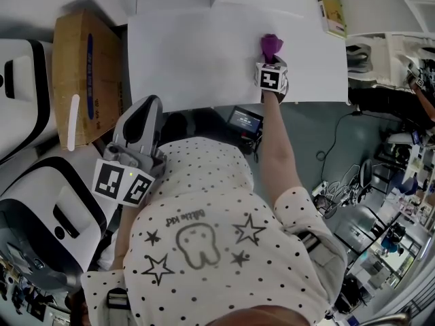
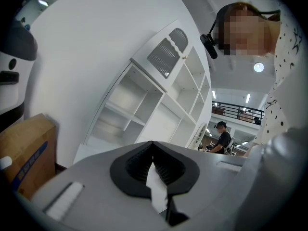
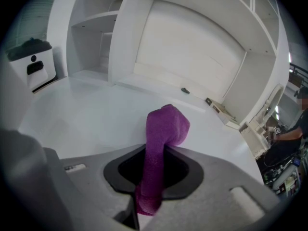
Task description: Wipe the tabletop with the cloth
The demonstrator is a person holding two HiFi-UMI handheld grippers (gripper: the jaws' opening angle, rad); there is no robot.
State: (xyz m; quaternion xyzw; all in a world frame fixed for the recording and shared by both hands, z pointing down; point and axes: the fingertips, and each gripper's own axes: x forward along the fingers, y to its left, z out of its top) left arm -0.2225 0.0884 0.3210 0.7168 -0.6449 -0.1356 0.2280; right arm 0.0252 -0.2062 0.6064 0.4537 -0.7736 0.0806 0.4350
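A cardboard box [image 1: 85, 80] is standing just left of the white surface [image 1: 204, 53], and the pictures are not showing its inside; a white strip [image 1: 73, 122] is lying on its top. Behind the surface, a white shelf unit [image 3: 192, 47] is showing its open compartments in the right gripper view. The right claw [image 1: 272, 56] is reaching out over the far right part of the surface with its jaws squeezed tight on the purple cloth [image 1: 272, 44]. In the right gripper view the cloth [image 3: 163, 129] is running up between the jaws of that claw [image 3: 155, 150] and folding forward over the tips, with a short tail hanging out behind. Whether the cloth is pressing on the surface or riding just above it cannot be told. The left claw [image 1: 149, 106] is hanging off the near edge of the surface, close to the person's body. The left gripper view is showing this claw [image 2: 153, 146] tilted up toward the shelves, its jaws meeting at the tips and gripping nothing. Counting up, there are two claws, one cloth, one box, and one thin booklet [image 1: 331, 12] lying at the far right corner of the surface.
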